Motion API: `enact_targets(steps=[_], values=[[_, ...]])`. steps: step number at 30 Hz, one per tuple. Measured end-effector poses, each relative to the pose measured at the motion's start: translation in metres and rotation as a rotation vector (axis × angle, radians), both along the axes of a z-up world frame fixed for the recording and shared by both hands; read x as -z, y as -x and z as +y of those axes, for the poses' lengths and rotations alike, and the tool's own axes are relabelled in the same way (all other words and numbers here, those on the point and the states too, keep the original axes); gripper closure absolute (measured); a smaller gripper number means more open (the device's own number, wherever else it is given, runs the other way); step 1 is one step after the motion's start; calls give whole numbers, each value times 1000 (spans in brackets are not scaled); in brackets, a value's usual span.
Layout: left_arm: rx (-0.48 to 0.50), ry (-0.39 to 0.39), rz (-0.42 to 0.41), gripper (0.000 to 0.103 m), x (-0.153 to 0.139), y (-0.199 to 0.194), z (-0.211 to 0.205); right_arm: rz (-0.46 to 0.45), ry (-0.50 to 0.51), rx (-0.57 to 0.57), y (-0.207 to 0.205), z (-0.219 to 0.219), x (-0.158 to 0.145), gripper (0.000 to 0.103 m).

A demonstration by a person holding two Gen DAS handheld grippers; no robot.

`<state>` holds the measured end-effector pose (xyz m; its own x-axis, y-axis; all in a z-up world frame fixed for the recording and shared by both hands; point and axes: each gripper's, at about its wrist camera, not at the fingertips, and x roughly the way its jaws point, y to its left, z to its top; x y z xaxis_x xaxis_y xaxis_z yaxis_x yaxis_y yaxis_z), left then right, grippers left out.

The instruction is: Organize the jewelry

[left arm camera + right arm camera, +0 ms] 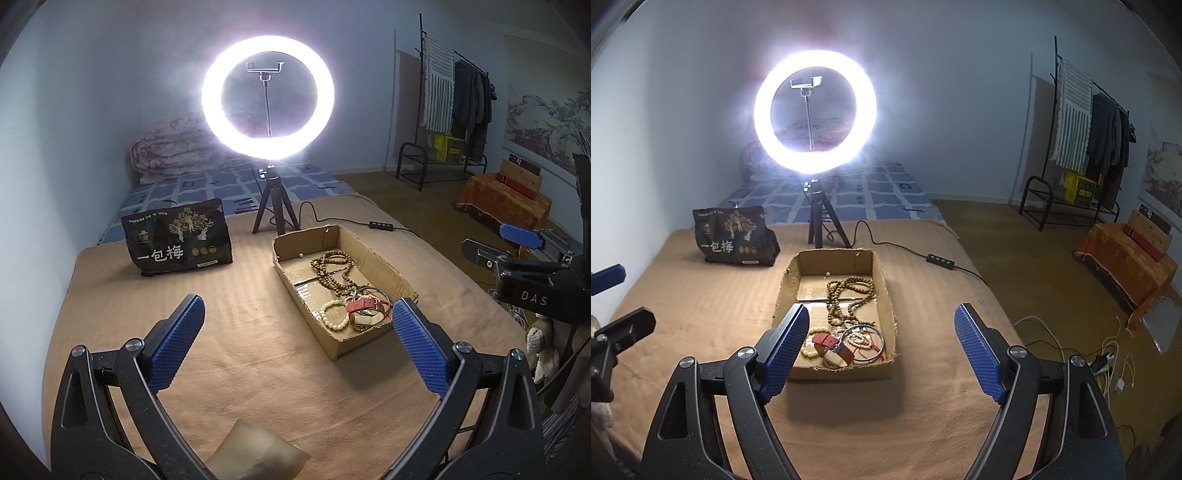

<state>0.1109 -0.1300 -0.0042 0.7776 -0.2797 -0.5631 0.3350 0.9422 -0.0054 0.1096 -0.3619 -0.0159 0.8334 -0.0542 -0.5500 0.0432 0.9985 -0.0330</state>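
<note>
A shallow cardboard box (380, 266) (886, 295) lies on the tan blanket. It holds a long brown bead necklace (334, 267) (849, 295), a cream bead bracelet (334, 314) (809, 352), a red-strap watch (364, 305) (831, 341), a metal bangle (866, 341) and a single small bead (301, 254) (827, 274). My left gripper (295, 321) is open and empty, above the blanket left of the box. My right gripper (882, 332) is open and empty, above the box's near end. The right gripper also shows at the right edge of the left wrist view (517, 243).
A lit ring light on a small tripod (267, 99) (814, 110) stands behind the box, its cable and switch (382, 225) (940, 261) trailing right. A black snack bag (177, 238) (733, 230) stands at the back left. A beige pouch (255, 454) lies under my left gripper.
</note>
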Motion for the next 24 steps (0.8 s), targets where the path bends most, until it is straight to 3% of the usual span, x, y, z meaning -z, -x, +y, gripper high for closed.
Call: enact_targets(steps=[24], values=[[11,-7,16,0,4,0,-1,15,11,-3,-1,3,5,22]])
